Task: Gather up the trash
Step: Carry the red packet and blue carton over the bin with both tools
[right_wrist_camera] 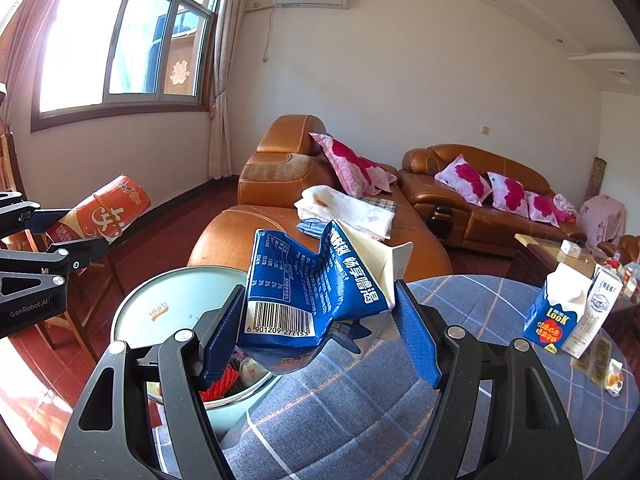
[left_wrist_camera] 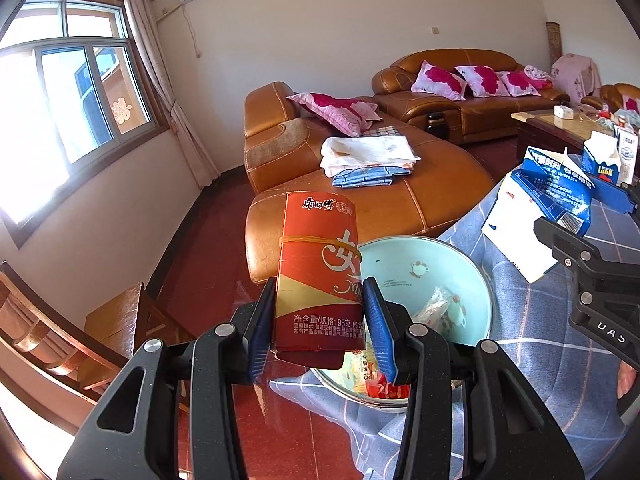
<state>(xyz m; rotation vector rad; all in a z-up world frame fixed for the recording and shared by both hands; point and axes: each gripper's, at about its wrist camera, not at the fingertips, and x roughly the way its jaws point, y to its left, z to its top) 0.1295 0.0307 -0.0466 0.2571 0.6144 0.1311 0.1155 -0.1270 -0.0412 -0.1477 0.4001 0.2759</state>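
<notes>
the left hand-held gripper (left_wrist_camera: 320,320) is clamped across the lower part of a red box (left_wrist_camera: 320,264), held upright beside the bin (left_wrist_camera: 476,276). the right hand-held gripper (right_wrist_camera: 320,328) is clamped on a crumpled blue carton (right_wrist_camera: 316,280), above the bench (right_wrist_camera: 360,412) near the bin's rim. both look empty, so light; the carton is already dented and would crush further, the rubber-banded box looks stiffer. gripping across the flat faces looks secure. two more cartons (right_wrist_camera: 560,312) stand on the bench

Red snack box (left_wrist_camera: 320,272) (rubber-banded) and crumpled blue carton (right_wrist_camera: 316,300), both held above the seemingly part-filled bin (right_wrist_camera: 160,300).
</notes>
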